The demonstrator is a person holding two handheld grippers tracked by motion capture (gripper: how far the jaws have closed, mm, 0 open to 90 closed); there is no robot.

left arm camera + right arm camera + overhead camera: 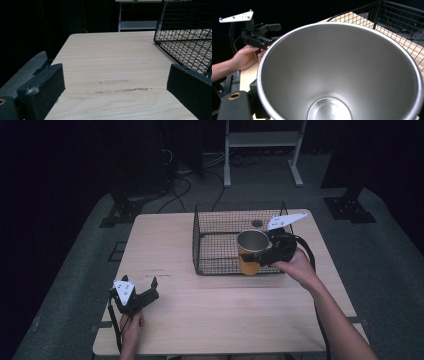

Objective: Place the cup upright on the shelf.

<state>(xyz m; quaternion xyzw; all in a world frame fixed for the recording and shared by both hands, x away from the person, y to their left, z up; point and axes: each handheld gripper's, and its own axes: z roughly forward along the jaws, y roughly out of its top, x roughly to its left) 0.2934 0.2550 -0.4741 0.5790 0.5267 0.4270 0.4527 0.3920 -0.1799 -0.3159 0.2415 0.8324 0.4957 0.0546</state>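
**Still risky: a cup held by its rim over the basket's edge**

Clearly the cup point(251, 251), steel inside and orange outside, is held upright at the near right part of the wire basket point(200, 227), apparently just above or against the near wall; I cannot tell whether it is lifted or resting. The right gripper point(274, 251) has its jaws closed on the cup's right rim. A hold that high and to one side could let the cup tilt or slip, and its base could catch on the wire. Far off at the near left of the table point(225, 310), the left gripper point(142, 296) sits with jaws wide apart, holding nothing, so it offers no support.
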